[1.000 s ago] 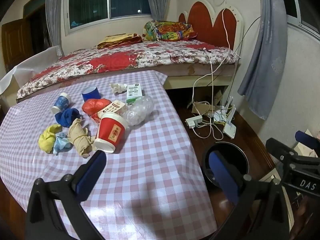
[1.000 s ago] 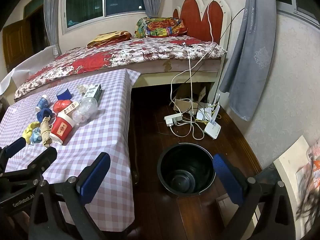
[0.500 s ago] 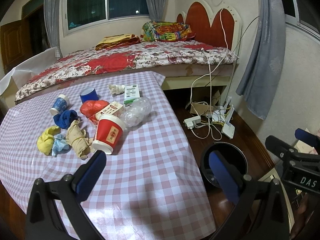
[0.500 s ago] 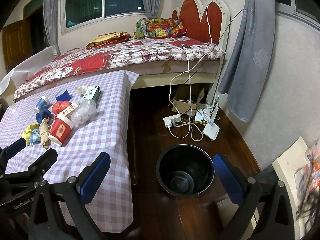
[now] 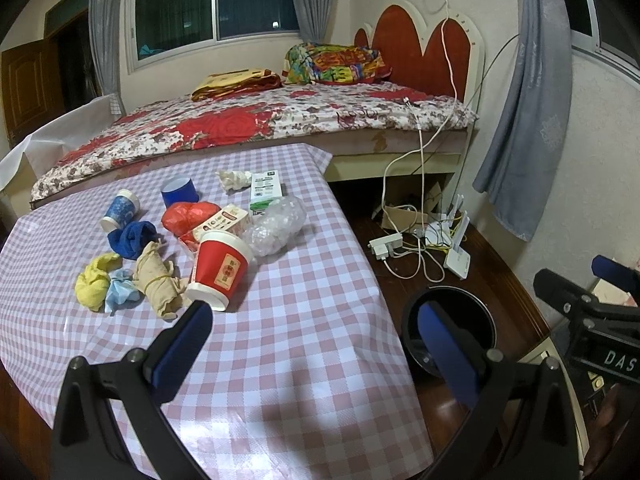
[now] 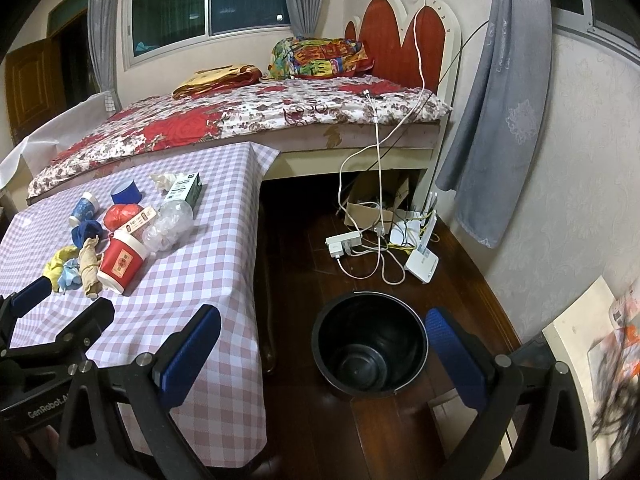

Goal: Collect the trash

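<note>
Several pieces of trash lie on the pink checked table (image 5: 280, 340): a red paper cup (image 5: 221, 271) on its side, a crushed clear bottle (image 5: 276, 229), a beige wad (image 5: 158, 280), a yellow wad (image 5: 94, 286), a blue cloth (image 5: 134, 238), a red bag (image 5: 188, 216), two blue cups and a green carton (image 5: 264, 190). A black bin (image 6: 370, 346) stands on the floor right of the table. My left gripper (image 5: 316, 344) is open and empty above the table's near edge. My right gripper (image 6: 324, 352) is open and empty above the bin.
A bed (image 5: 260, 120) with a floral cover lies behind the table. A power strip (image 6: 344, 242), white cables and a router (image 6: 422, 262) lie on the wooden floor beyond the bin. A grey curtain (image 6: 496, 120) hangs at the right wall.
Both grippers have drifted slightly back; the trash and bin look a little farther off. Nothing was taken or let go.
</note>
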